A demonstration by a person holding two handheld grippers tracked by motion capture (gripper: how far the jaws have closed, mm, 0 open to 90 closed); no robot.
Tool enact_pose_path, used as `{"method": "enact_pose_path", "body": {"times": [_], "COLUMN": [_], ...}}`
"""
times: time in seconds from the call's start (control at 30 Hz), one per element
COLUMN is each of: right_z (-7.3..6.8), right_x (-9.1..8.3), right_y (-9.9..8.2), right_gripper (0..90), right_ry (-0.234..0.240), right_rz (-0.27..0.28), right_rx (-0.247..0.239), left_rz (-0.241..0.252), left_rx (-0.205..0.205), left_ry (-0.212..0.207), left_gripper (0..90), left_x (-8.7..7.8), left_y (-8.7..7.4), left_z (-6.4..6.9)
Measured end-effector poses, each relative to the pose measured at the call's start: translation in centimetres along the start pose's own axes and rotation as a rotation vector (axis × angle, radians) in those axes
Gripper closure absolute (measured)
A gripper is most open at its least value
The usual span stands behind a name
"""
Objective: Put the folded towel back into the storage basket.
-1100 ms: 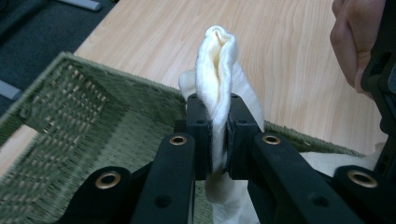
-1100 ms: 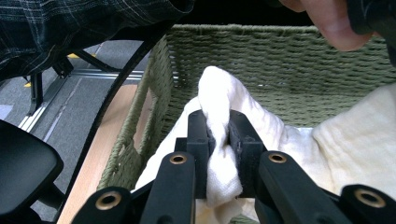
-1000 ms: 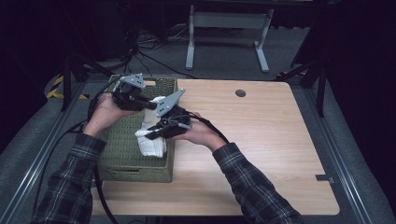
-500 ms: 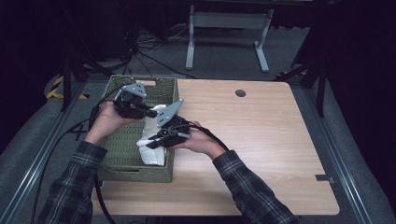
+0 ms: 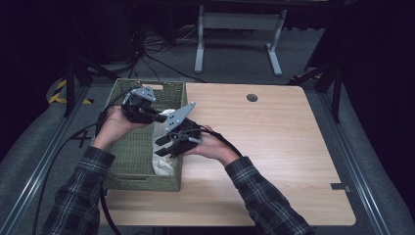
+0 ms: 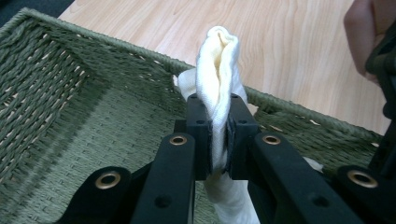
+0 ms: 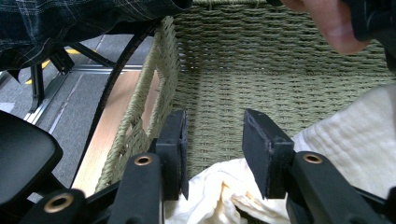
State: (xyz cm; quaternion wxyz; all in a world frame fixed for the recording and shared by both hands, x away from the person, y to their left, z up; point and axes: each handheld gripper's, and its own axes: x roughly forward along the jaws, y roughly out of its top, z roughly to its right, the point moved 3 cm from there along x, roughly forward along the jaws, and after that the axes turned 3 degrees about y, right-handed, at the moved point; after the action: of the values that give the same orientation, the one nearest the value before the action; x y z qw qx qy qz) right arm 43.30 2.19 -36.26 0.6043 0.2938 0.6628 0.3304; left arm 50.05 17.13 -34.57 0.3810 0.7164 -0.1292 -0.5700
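— While the left gripper [image 6: 217, 135] stays out of it for now, what step would you say is in hand?

— Laying the cloth down, I judge. On one pale wooden table [image 5: 274, 147] stands one green woven rectangular basket [image 5: 132, 161], and one white crumpled cloth [image 5: 164, 161] lies in it along the wall nearest the table's middle. Two grippers work over it.

— Their jaws?

— Left one is clenched on a fold of cloth. The right gripper [image 7: 212, 154] has just been opening; its pads stand apart above the cloth, pressing nothing.

— Next move?

— Probably the left letting go too, then both lifting clear without snagging.
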Motion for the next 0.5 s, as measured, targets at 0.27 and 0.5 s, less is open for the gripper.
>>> {"method": "enact_pose_path", "body": {"times": [0.27,0.5], "right_z": [0.1,0.3], "right_x": [-0.8,-1.7], "right_y": [-0.1,-0.2], "right_gripper": [58.4,57.6], "right_ry": [-0.017,-0.031], "right_rz": [0.006,0.017], "right_rx": [0.007,0.008], "left_rz": [0.008,-0.003], "left_rx": [-0.028,-0.078], "left_ry": [0.043,0.072], "left_gripper": [83.0,83.0], "left_x": [0.0,0.7], "left_y": [0.6,1.0], "left_z": [-1.2,-3.3]}}
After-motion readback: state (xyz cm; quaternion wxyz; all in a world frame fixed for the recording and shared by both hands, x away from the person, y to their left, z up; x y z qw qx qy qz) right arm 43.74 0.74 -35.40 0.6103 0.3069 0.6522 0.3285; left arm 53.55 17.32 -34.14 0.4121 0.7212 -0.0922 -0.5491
